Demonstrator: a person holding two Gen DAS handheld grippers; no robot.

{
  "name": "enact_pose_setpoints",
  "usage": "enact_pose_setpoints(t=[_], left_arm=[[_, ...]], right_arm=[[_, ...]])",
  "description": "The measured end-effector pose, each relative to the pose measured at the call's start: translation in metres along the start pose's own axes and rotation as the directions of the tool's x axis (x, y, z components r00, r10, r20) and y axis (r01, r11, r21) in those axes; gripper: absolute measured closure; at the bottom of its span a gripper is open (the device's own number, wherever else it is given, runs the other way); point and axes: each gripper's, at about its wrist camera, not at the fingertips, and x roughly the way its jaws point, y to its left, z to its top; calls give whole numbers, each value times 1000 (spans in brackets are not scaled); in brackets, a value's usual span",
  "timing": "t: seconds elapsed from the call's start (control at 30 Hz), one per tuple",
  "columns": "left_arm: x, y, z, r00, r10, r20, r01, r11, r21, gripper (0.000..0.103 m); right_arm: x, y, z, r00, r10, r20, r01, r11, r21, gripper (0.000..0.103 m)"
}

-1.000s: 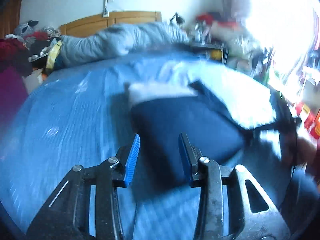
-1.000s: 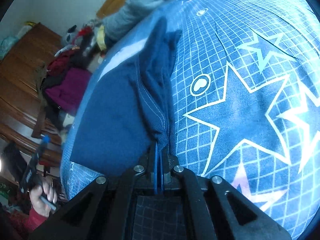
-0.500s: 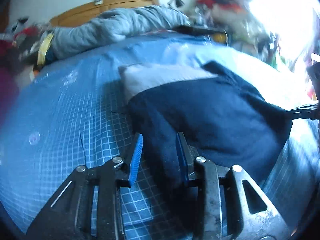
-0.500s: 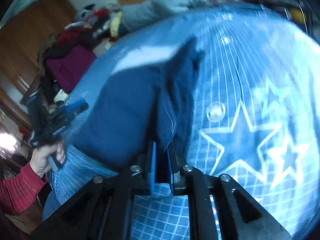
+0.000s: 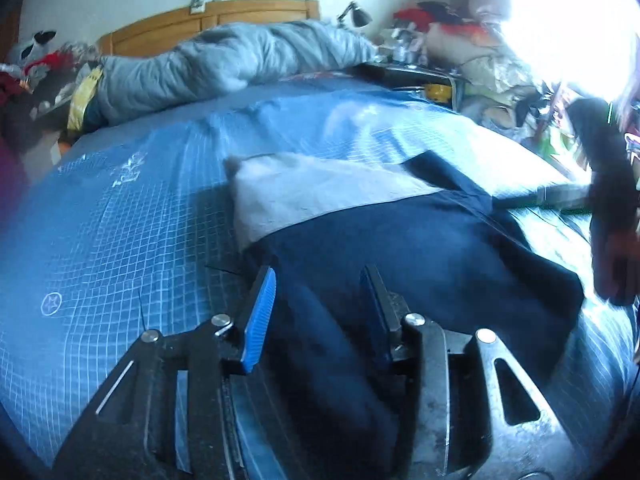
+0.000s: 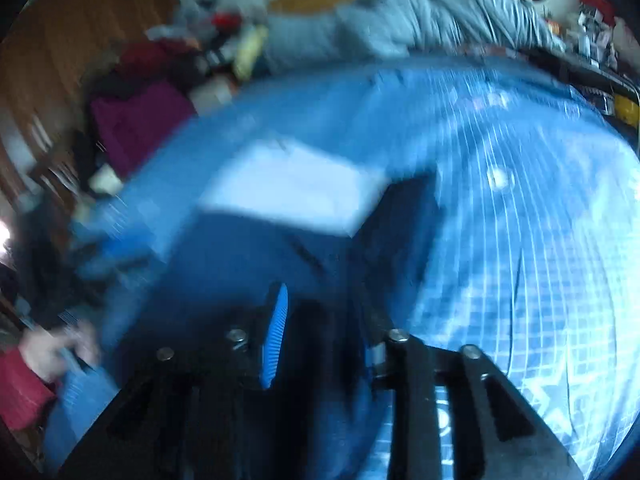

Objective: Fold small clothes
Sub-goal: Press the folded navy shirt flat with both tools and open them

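The navy garment (image 5: 420,264) lies flat on the blue grid-patterned bedsheet (image 5: 120,240), its pale grey-white band (image 5: 320,204) at the far end, toward the headboard, and a dark flap folded up along its right edge. Your left gripper (image 5: 318,308) sits low at the garment's near left corner, blue pads spread wide, the dark cloth running between them but not pinched. Your right gripper (image 6: 320,332) shows through heavy motion blur in its own view; its jaws stand apart over the near edge of the navy cloth (image 6: 260,256), gripping nothing you can make out. From the left wrist view, your right tool appears as a dark blurred shape (image 5: 608,208) at the garment's right side. Beyond the garment, a rumpled grey duvet (image 5: 224,64) is heaped against the wooden headboard (image 5: 208,20). Clothes pile up to the left of the bed, including a magenta one (image 6: 132,124); more clutter crowds the bright window side.
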Motion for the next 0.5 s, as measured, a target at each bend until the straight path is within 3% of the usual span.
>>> enact_pose_setpoints(t=[0.03,0.07,0.1,0.13,0.2,0.27,0.33,0.43,0.47,0.5], left_arm=[[17,7,-3,998,37,-58,-37,999,2,54],[30,16,-7,993,46,-106,-48,999,-10,50],[29,24,-8,994,20,-103,-25,999,-46,49],[23,30,-5,996,27,-88,-33,997,-65,52],[6,35,7,999,47,-12,-48,996,-69,54],[1,39,24,998,37,50,-32,996,-85,52],[18,38,42,997,48,52,-44,997,-69,52],[68,36,54,996,72,-58,-75,996,-49,49],[87,36,51,988,96,-121,-101,994,-38,42],[95,37,48,987,86,-136,-94,994,-49,40]], right_arm=[[18,-15,-8,998,-12,-58,14,1000,28,86],[19,-27,-14,999,31,-41,-28,997,69,93],[15,-34,-16,999,34,-29,-31,995,96,103],[6,-37,-13,999,18,-30,-15,994,106,103],[-14,-33,-5,999,16,44,-20,996,83,77],[-24,-31,14,993,47,109,-54,996,69,67],[-12,-31,35,992,33,119,-39,998,41,64],[39,-42,69,999,23,43,-25,998,63,63],[62,-50,74,999,27,-29,-24,995,93,62],[80,-56,76,995,19,-98,-8,993,114,63]])
